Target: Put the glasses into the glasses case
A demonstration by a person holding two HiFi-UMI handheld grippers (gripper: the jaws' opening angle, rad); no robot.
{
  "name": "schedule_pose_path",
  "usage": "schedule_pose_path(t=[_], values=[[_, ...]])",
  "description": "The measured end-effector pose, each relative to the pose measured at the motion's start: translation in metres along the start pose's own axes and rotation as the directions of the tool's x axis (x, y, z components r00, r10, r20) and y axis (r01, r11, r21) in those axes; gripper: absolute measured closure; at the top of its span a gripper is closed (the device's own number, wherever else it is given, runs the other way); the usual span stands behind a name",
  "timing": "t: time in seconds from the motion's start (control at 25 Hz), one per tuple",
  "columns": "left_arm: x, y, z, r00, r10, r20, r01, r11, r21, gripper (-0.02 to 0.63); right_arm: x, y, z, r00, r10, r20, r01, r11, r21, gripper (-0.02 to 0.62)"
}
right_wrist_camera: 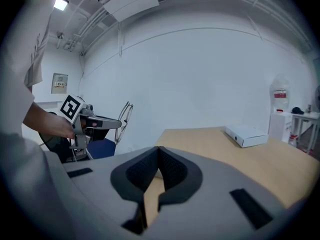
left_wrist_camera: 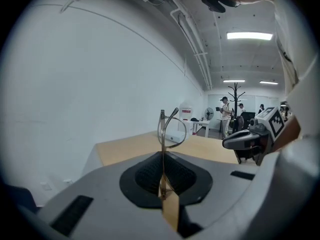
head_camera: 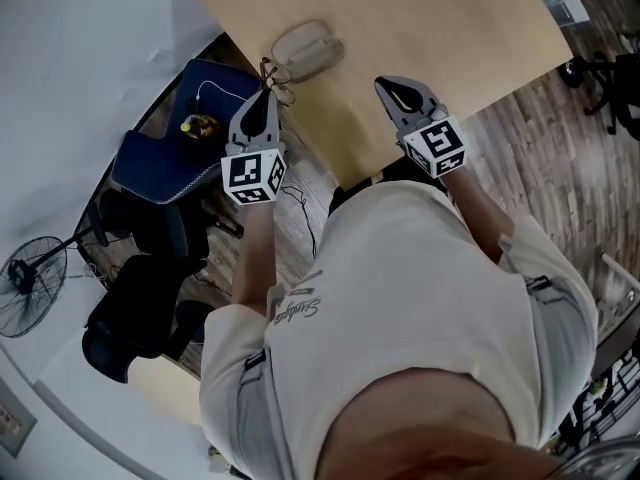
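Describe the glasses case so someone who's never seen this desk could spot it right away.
Start at the light wooden table and go to its left edge. There, just past the left gripper and the thin wire glasses pinched in it, lies the glasses case. It is a pale, rounded oval lying on the tabletop, bulkier than the wiry glasses beside it.

Two grey hand-held tools with black pads: the left tool (head_camera: 264, 96) and the right tool (head_camera: 388, 87). One pair of thin metal-framed glasses (head_camera: 276, 76). One beige oval glasses case (head_camera: 308, 50) and one flat white box (right_wrist_camera: 246, 135), both on the one pale wooden bench (head_camera: 430, 18). Beside the bench, one blue padded chair (head_camera: 165, 158) and one black floor fan (head_camera: 28, 286).
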State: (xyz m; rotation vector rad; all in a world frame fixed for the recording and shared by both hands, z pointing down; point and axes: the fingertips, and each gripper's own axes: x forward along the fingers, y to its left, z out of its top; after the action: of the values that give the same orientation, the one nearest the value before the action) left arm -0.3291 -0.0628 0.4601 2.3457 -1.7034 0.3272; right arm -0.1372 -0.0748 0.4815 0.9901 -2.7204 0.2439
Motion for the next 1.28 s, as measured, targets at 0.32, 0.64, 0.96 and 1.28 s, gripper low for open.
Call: schedule_pose_path(t=[0.32, 0.64, 0.96, 1.28], values=[[0.037, 0.007, -0.009, 0.995, -0.040, -0.095, 0.051, 0.991, 0.124, 0.588, -0.005, -0.020, -0.017, 1.000, -0.021, -0.014, 0.022, 0.999, 0.037, 0.600], [0.073, 0.011, -0.030, 0.974, -0.087, -0.209, 0.125, 0.976, 0.177, 0.588, -0.001, -0.044, -0.030, 0.998, -0.005, -0.055, 0.008, 0.998, 0.058, 0.600], [0.107, 0.006, -0.050, 0.937, -0.134, -0.323, 0.220, 0.944, 0.248, 0.588, 0.013, -0.065, -0.035, 0.998, 0.030, -0.060, -0.025, 0.997, 0.079, 0.600], [0.145, -0.005, -0.085, 0.872, -0.175, -0.457, 0.328, 0.902, 0.280, 0.588, 0.025, -0.083, -0.055, 0.994, 0.073, -0.084, -0.063, 0.992, 0.109, 0.600]])
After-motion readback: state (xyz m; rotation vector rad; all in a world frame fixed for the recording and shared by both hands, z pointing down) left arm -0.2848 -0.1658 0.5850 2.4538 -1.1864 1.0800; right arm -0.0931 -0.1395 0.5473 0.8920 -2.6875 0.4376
